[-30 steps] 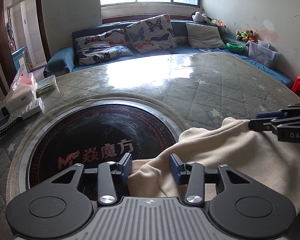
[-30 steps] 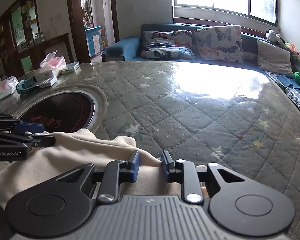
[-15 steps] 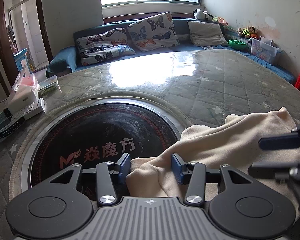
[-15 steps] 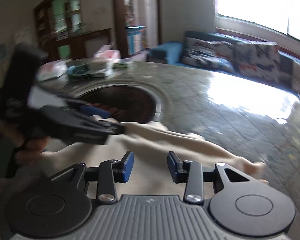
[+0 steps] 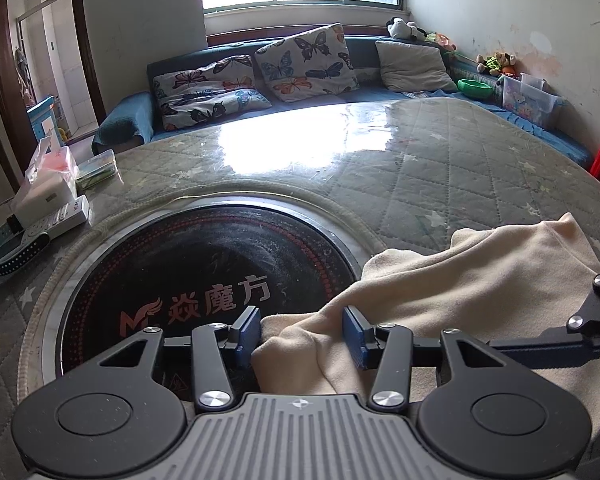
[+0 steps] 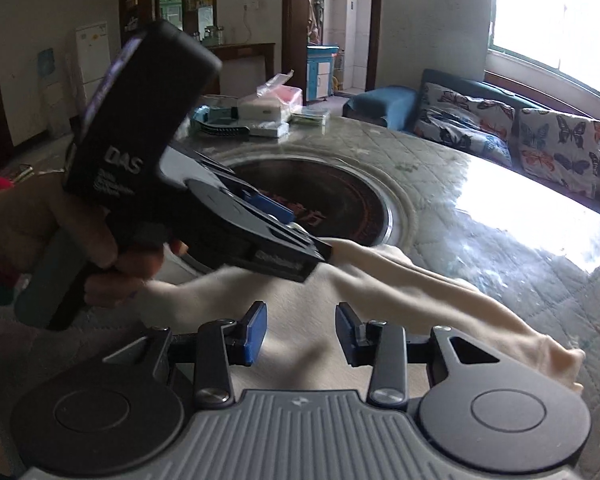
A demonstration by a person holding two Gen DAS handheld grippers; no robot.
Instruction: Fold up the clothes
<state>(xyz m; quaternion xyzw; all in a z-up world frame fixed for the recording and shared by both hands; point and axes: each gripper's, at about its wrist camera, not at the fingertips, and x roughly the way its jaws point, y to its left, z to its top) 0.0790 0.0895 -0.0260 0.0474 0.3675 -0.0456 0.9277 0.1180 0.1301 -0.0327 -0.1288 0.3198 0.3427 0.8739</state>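
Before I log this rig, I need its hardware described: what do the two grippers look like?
Both match: a grey ribbed body, black round-lobed linkage arms with silver pins, and blue pads on the fingers. The left gripper has a black housing with white "DAS" lettering; the right gripper looks alike.

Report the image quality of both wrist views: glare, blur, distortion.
Left wrist view: sharp, window glare blown out on the glossy table cover, fisheye bending the table edge, cream garment evenly lit. Right wrist view: overexposed window at top right, glare streak on the cover, left gripper and the hand holding it slightly motion-blurred, right gripper crisp.
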